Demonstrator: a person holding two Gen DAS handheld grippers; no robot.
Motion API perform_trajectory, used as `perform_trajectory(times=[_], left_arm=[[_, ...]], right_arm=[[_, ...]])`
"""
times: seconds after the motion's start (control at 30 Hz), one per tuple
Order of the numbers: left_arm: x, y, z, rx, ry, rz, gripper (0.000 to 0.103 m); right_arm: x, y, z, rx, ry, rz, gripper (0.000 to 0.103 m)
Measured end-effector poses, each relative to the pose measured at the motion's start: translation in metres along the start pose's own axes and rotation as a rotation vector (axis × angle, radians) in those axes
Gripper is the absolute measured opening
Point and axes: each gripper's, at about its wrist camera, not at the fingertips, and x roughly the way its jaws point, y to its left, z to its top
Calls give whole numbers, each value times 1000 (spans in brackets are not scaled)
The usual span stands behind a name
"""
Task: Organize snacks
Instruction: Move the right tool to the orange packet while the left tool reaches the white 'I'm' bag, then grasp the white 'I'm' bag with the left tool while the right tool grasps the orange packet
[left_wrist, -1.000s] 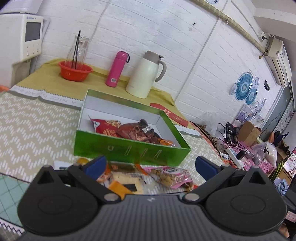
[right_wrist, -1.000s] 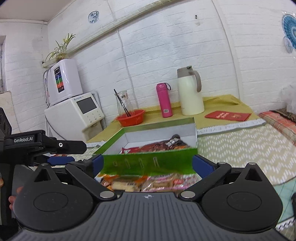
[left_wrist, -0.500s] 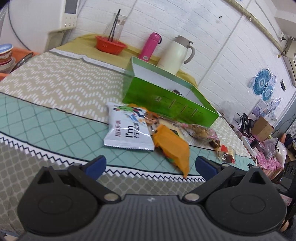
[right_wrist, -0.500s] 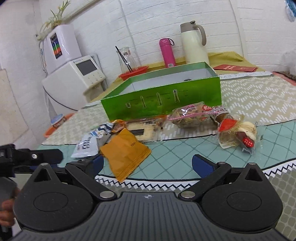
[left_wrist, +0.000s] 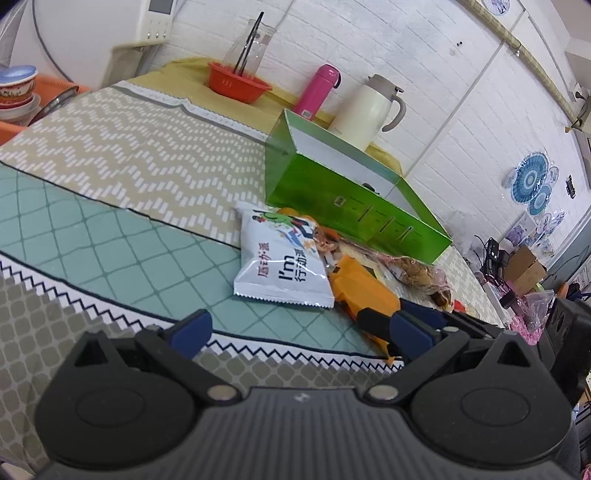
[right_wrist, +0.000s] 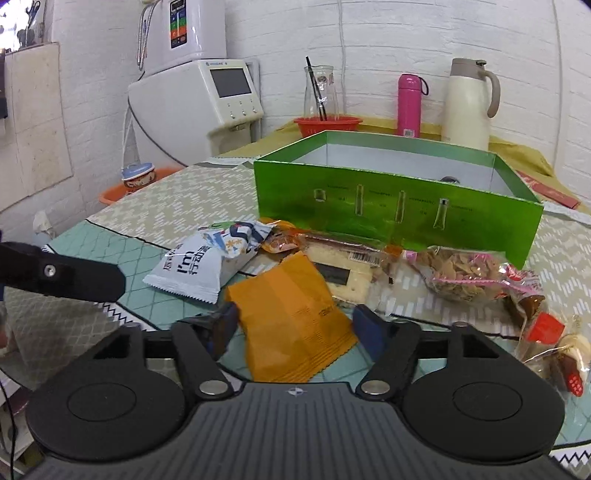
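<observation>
Right gripper (right_wrist: 291, 325): jaws apart, straddling the flat orange foil snack packet (right_wrist: 295, 314), apparently set to close on it; no contact visible yet.
Left gripper (left_wrist: 295, 328): spread wide, empty, hovering over the patterned tablecloth (left_wrist: 110, 236) short of the snacks.
Snacks: loose pile just before the green cardboard box (right_wrist: 399, 206); white printed pouch (right_wrist: 210, 262) touches the orange packet.
Box: open-topped, likely the destination.
Room: bare cloth left of the pile; the box's front wall must be cleared.

Home dining table (left_wrist: 110, 155), thermos jug (right_wrist: 469, 103), water dispenser (right_wrist: 195, 96)
</observation>
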Motion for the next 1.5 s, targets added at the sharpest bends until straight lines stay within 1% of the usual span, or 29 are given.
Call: perform_trajectory(times=[0.1,0.17,0.2,0.23,0.27,0.37,0.43,0.47,0.5,0.53,0.63,0.77,0.83,0.93,1.0,1.07,1.1,1.13,1.17,1.23,1.37,1.43,1.5], left_arm=[[5,0,1,-11,11,-1,102],[10,-2,1,-8,17,-11,102],[11,-5,0,-1,20,-16,102],[13,-7,0,5,23,-17,102],[15,-10,-1,13,27,-18,102],[20,-18,-2,31,39,-30,102],[22,-23,-3,44,44,-35,102],[22,-25,-3,52,43,-31,102],[23,-27,-3,62,40,-20,102],[23,-29,-2,73,36,-9,102],[24,-32,3,97,19,26,102],[36,-32,17,118,-18,86,102],[47,-31,24,129,-31,112,102],[67,-30,34,152,-22,156,102],[76,-29,37,179,-16,171,102],[81,-28,39,185,-10,195,102],[82,-27,39,190,-9,198,101],[83,-27,39,194,0,200,95],[84,-27,39,195,17,192,78],[82,-29,37,221,25,196,66],[78,-29,34,241,39,179,63],[72,-30,32,260,56,164,61],[64,-29,28,267,71,151,61]], right_arm=[[-15,-3,-6,12,8,21,98],[-26,-4,-14,2,7,-1,95],[-32,-3,-18,2,2,-17,89],[-38,-4,-23,8,-6,-33,88],[-43,-5,-26,15,-12,-44,84],[-52,-5,-31,39,-16,-70,83],[-52,-4,-31,46,-18,-68,84],[-51,-4,-31,47,-25,-61,90],[-50,-4,-30,47,-29,-43,100],[-50,-4,-29,43,-34,-20,103],[-51,-5,-25,26,-55,17,103],[-49,-6,-22,24,-71,0,103],[-47,-8,-23,46,-55,11,103],[-47,-10,-28,67,-40,22,103],[-48,-10,-29,69,-43,15,103],[-50,-11,-29,76,-46,16,103],[-50,-12,-29,78,-50,17,103],[-50,-11,-29,78,-50,16,103],[-48,-11,-29,74,-45,12,103],[-46,-8,-29,68,-36,16,103],[-46,-1,-29,47,-21,27,103],[-49,1,-28,45,-11,63,103],[-53,2,-27,36,-20,98,103]])
